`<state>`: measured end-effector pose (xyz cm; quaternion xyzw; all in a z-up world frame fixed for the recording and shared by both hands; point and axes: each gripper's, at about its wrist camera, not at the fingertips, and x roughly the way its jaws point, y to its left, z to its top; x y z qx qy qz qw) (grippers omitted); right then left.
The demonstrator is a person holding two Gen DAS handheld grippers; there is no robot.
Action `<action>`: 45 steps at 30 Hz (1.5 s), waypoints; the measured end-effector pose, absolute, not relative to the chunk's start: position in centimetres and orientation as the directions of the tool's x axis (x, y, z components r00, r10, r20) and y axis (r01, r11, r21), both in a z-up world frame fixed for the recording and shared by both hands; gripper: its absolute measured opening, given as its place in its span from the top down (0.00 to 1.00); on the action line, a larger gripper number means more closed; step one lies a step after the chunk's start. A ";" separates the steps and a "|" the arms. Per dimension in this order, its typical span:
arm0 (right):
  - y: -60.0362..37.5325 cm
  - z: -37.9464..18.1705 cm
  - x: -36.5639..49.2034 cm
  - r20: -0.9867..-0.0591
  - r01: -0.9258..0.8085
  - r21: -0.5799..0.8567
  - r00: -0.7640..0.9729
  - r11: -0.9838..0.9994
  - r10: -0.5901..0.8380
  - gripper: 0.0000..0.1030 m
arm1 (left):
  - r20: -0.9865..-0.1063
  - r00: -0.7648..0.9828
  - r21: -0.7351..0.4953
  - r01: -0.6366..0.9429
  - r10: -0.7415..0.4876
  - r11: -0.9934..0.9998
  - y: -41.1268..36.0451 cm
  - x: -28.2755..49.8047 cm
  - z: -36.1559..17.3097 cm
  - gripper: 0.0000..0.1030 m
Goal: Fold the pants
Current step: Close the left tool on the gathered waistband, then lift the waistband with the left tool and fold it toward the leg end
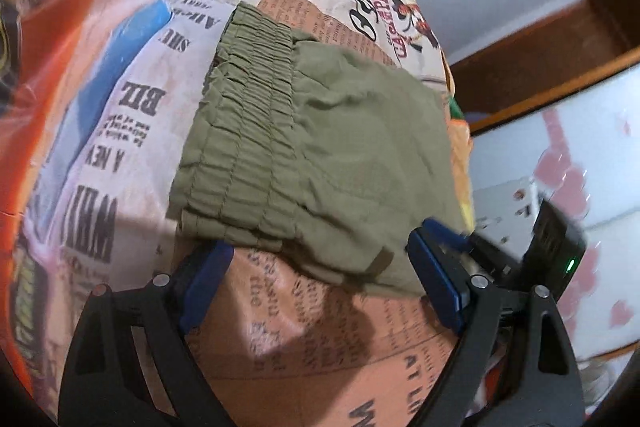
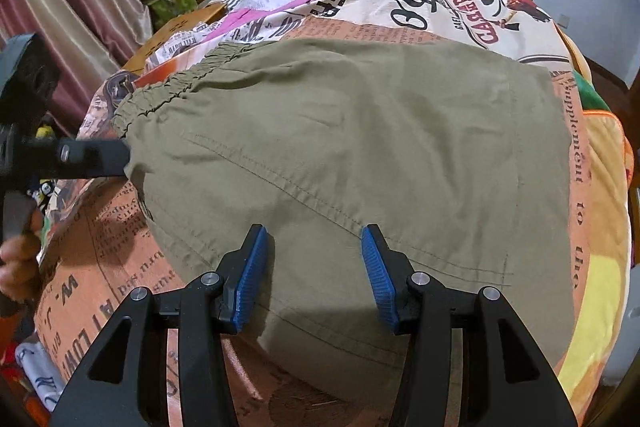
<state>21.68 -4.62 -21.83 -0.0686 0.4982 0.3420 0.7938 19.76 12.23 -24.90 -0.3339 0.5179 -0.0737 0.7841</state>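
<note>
Lying folded into a compact olive block on the newspaper-print bedspread (image 2: pixel 460 11), the pants (image 2: pixel 360 147) run long from the gathered waistband (image 1: pixel 248 115) at one end toward the bed's far edge at the other. The right gripper (image 2: pixel 314 277) hangs directly over the cloth near its close edge, jaws half spread and pinching nothing. The left gripper (image 1: pixel 320 277), jaws spread wide and empty, sits at the close edge beside the waistband corner, so either could reach the block.
</note>
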 end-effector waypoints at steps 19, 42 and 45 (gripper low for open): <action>-5.4 -21.7 21.3 -0.823 -0.595 0.276 0.259 0.755 0.505 0.56 | -0.838 0.488 -0.410 -0.269 -0.243 0.871 11.5 21.8 -24.2 0.68; -7.0 -19.2 17.8 -0.786 -0.560 0.330 0.282 0.760 0.550 0.56 | -0.742 0.633 0.085 -0.236 0.219 0.968 10.7 15.0 -17.3 0.68; -8.6 -18.7 17.9 -0.779 -0.524 0.326 0.324 0.787 0.537 0.56 | -0.716 0.669 0.094 -0.192 0.200 0.977 9.3 15.4 -15.9 0.69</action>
